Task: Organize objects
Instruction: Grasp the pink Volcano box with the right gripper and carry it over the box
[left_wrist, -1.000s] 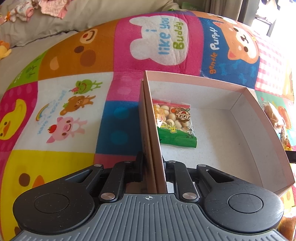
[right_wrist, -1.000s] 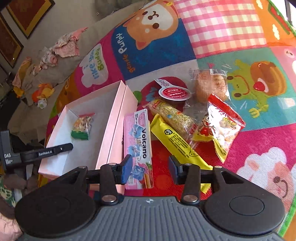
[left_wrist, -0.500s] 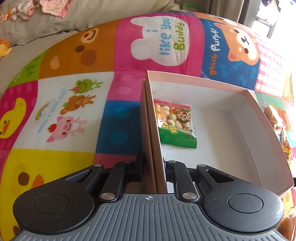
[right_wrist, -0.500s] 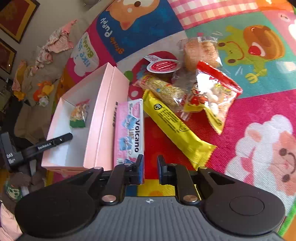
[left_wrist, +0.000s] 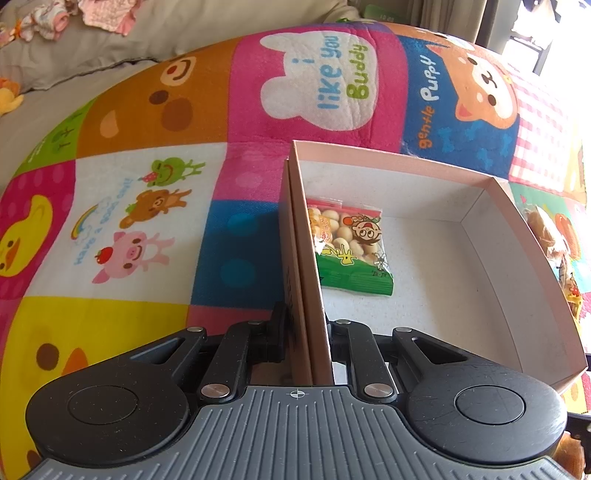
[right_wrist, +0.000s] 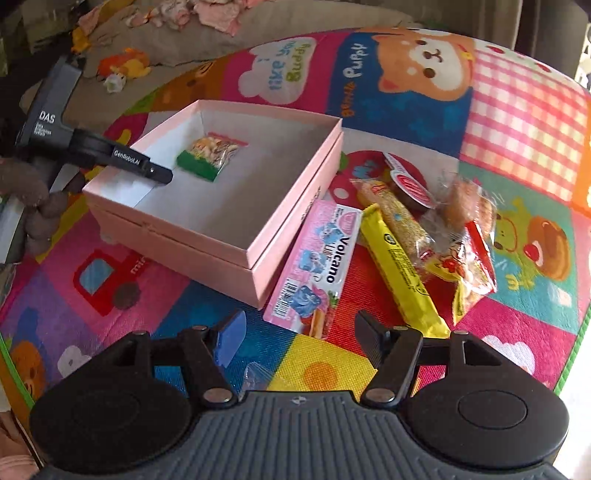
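The pink box (right_wrist: 258, 236) is sitting open on a colourful cartoon play mat (right_wrist: 517, 110), and so far there's just one thing in it: a little green-bottomed bag of round biscuits (left_wrist: 347, 247), lying flat on the white floor of the box, close up against the left wall.

The left gripper (left_wrist: 306, 332) is clamped onto that left wall of the box, one finger outside, one inside, squeezing the cardboard between them. In the right wrist view you can see the same gripper (right_wrist: 162, 173) from the side, reaching over the box edge with its tip just short of the biscuit bag.

The right gripper (right_wrist: 299, 332) is spread wide with nothing between the fingers. It hangs over the mat just in front of the near end of the pink Volcano packet (right_wrist: 317, 273), not touching it. That packet lies flat with its long side right up against the box's right wall.

Next to it is a long yellow bar wrapper (right_wrist: 402, 273), angled the same way. Beyond that there's a pile: a clear-wrapped sesame-looking stick (right_wrist: 395, 210), a small cup with a red and white foil lid (right_wrist: 410, 184), a clear bag with something brown and round in it (right_wrist: 465, 203), and a red and yellow snack bag (right_wrist: 469, 266). They overlap a bit, so I can't tell exactly which is resting on which.
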